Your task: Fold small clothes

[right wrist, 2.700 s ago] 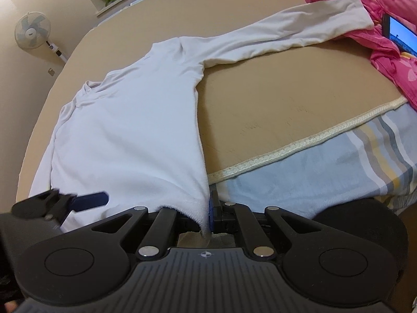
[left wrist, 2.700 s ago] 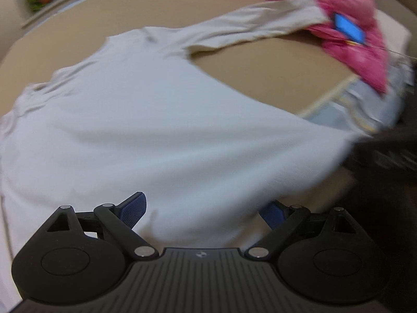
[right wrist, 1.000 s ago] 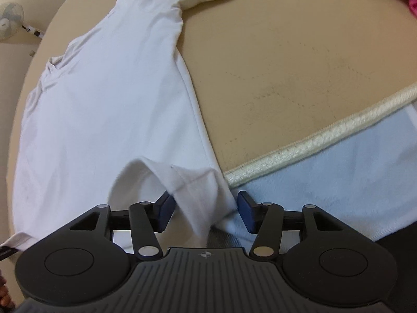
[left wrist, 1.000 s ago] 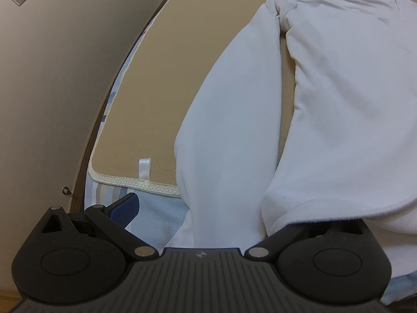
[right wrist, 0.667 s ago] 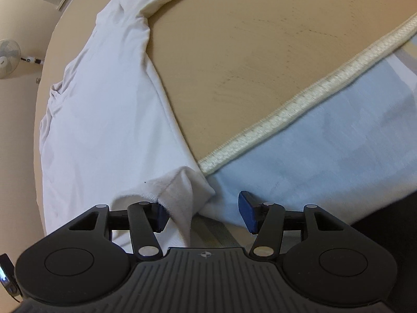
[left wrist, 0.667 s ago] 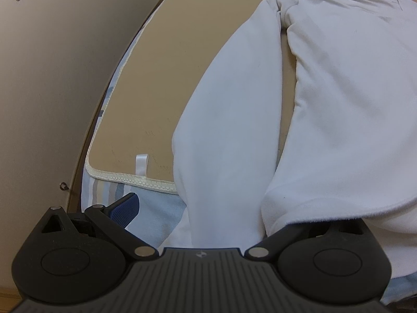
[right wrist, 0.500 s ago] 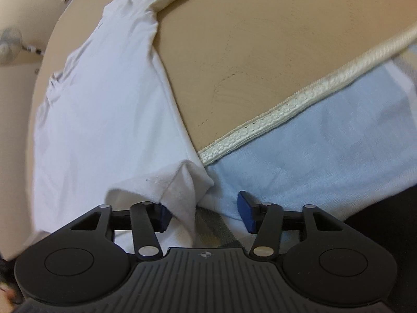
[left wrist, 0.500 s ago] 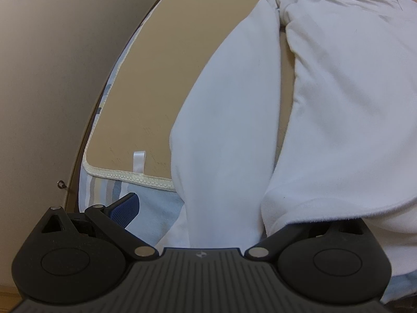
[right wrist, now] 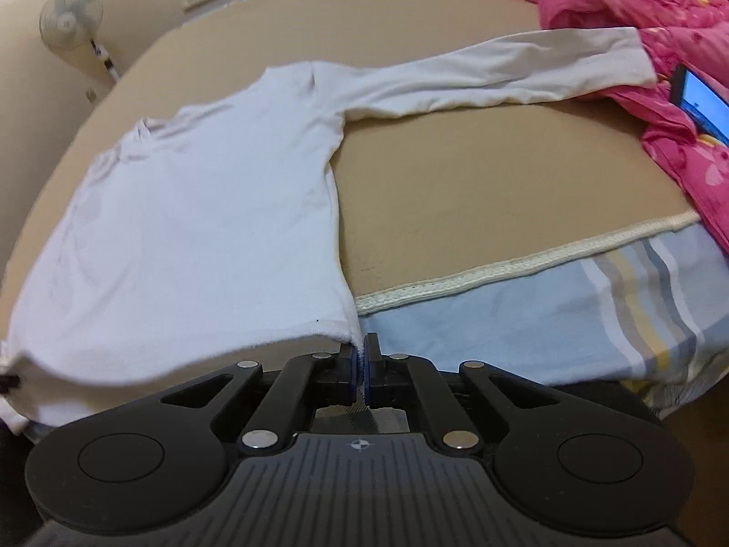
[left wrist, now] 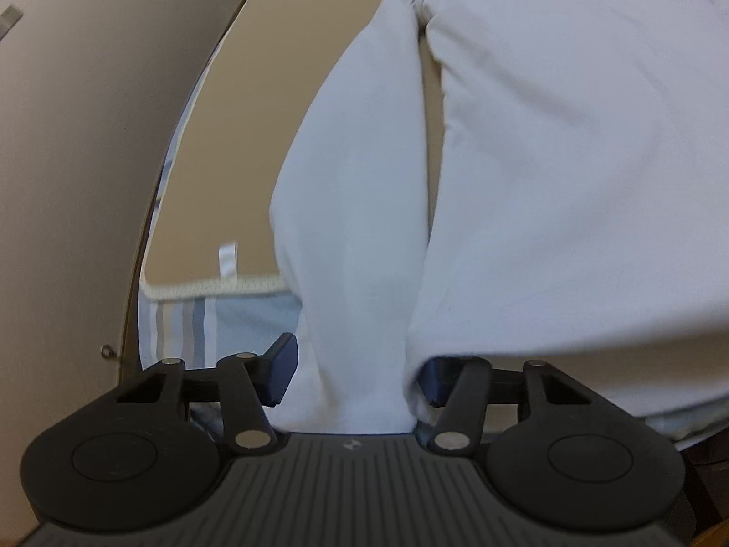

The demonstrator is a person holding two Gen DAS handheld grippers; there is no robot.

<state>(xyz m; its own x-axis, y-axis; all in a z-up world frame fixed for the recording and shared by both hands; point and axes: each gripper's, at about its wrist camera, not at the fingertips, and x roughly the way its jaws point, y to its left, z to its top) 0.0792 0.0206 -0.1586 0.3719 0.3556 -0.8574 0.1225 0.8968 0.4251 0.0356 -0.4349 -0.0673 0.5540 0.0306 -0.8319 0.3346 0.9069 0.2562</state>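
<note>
A white long-sleeved shirt (right wrist: 205, 228) lies spread on the tan bed cover (right wrist: 478, 191). My right gripper (right wrist: 362, 367) is shut on the shirt's near right hem corner, held at the bed's front edge. One sleeve (right wrist: 501, 77) stretches to the far right. In the left wrist view, my left gripper (left wrist: 355, 374) has its jaws partly apart, with the other sleeve (left wrist: 351, 209) hanging between them and the shirt's hem corner (left wrist: 423, 364) at the right finger. The shirt body (left wrist: 569, 159) fills the right.
A pink quilt (right wrist: 660, 45) with a lit phone (right wrist: 701, 100) on it lies at the far right. A striped blue sheet (right wrist: 569, 301) hangs below the cover's cream trim. A fan (right wrist: 68, 13) stands by the wall at left. The wall (left wrist: 82, 136) is close on the left.
My right gripper has closed on the hem corner and tilted up, so the whole shirt shows. My left gripper's jaws have narrowed around the hanging sleeve and moved closer to it.
</note>
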